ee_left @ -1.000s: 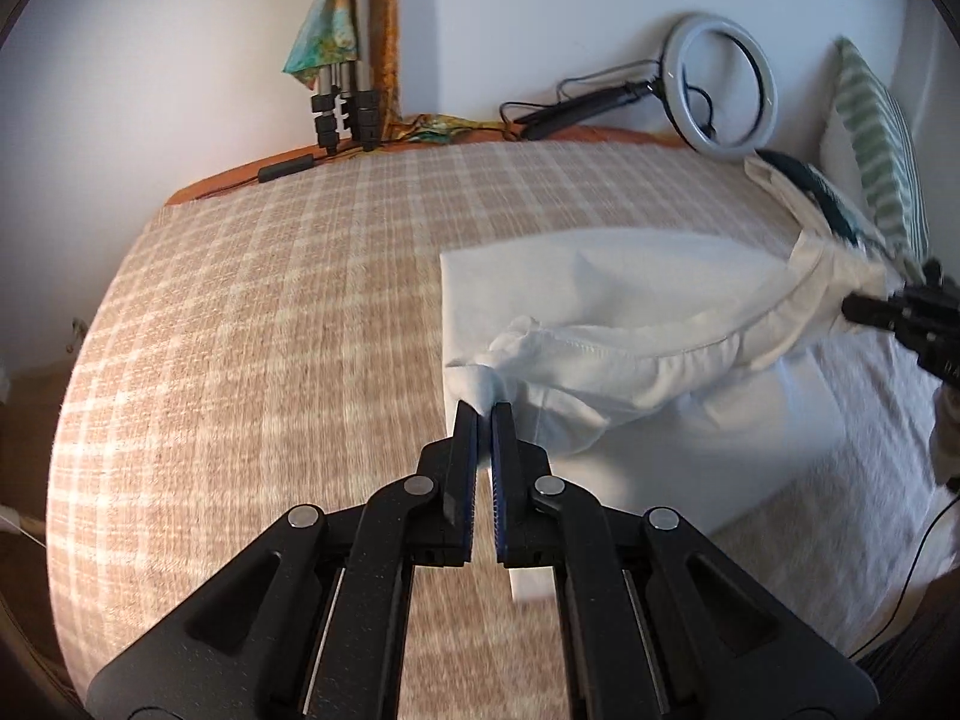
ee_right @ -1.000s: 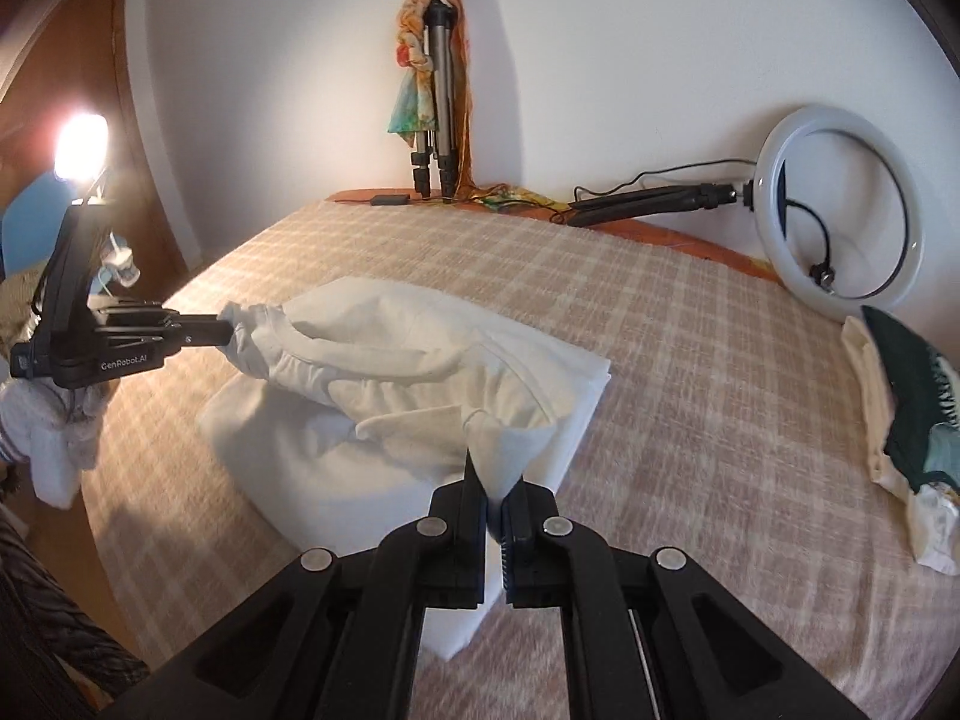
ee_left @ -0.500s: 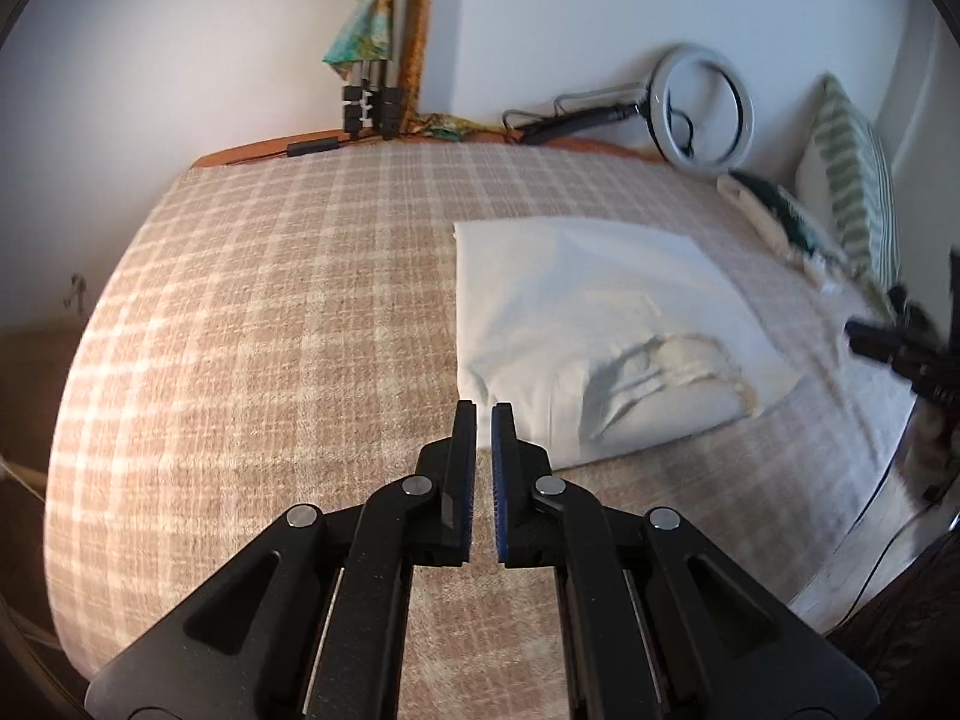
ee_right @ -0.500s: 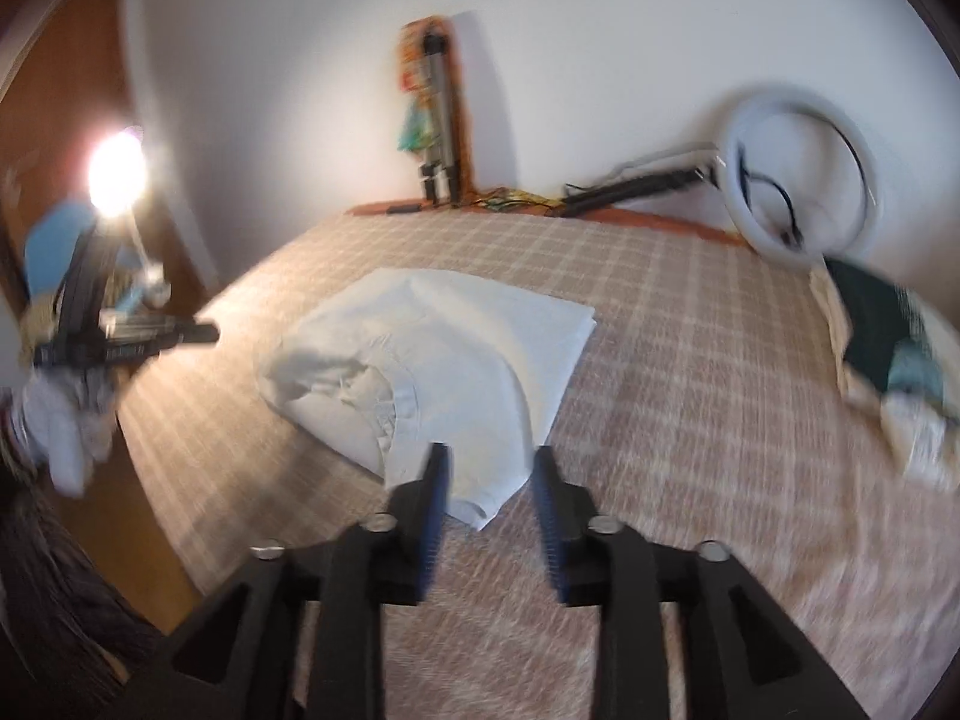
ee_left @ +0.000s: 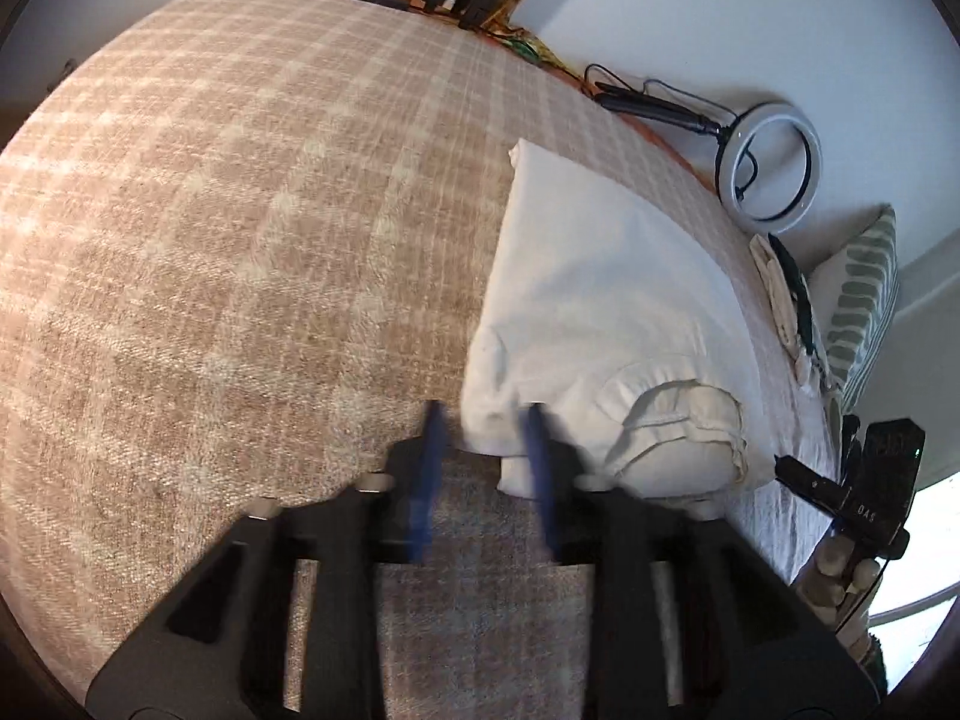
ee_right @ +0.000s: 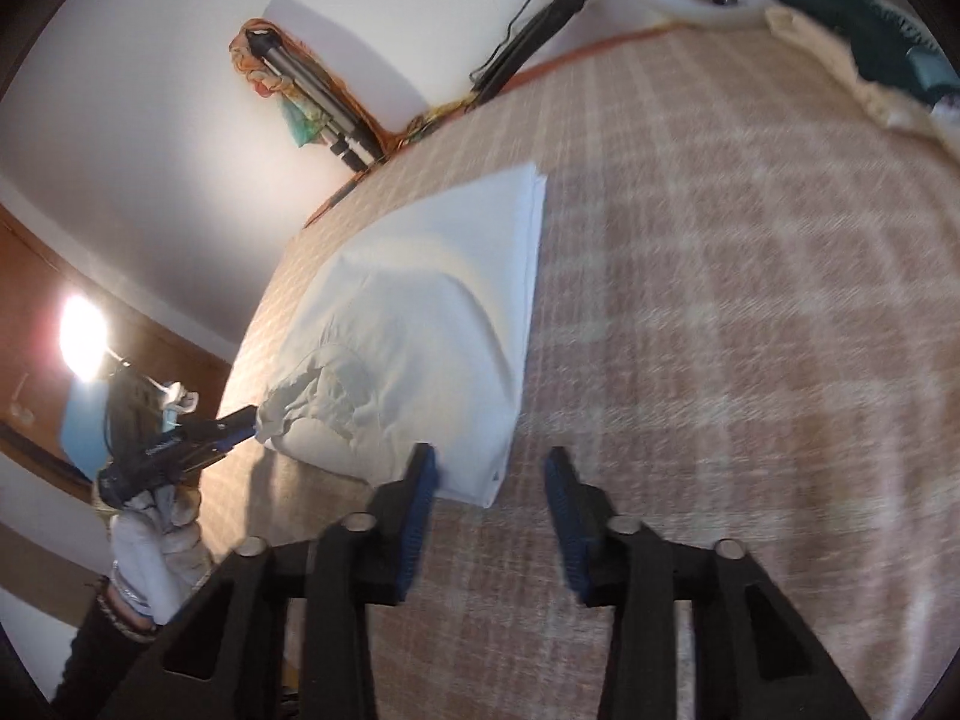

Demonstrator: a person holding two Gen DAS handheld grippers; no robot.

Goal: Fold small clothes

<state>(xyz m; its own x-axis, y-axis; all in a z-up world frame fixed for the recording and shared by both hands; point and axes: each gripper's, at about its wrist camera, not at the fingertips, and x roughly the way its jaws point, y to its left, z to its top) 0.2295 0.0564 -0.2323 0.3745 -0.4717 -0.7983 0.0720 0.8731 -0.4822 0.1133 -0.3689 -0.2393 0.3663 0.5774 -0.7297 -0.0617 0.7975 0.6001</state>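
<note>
white garment (ee_left: 606,324): near edge behind blurred left gripper (ee_left: 483,468) | both grippers parted, closing, empty | right gripper (ee_right: 489,492)

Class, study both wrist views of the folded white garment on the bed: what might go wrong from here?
1. The right tool, whose jaws stand apart but have just been closing, has the white garment's near corner between them; a careless pull could drag the fold open.
2. The bunched part at the near edge bulges, so a further fold may turn out lumpy.
</note>
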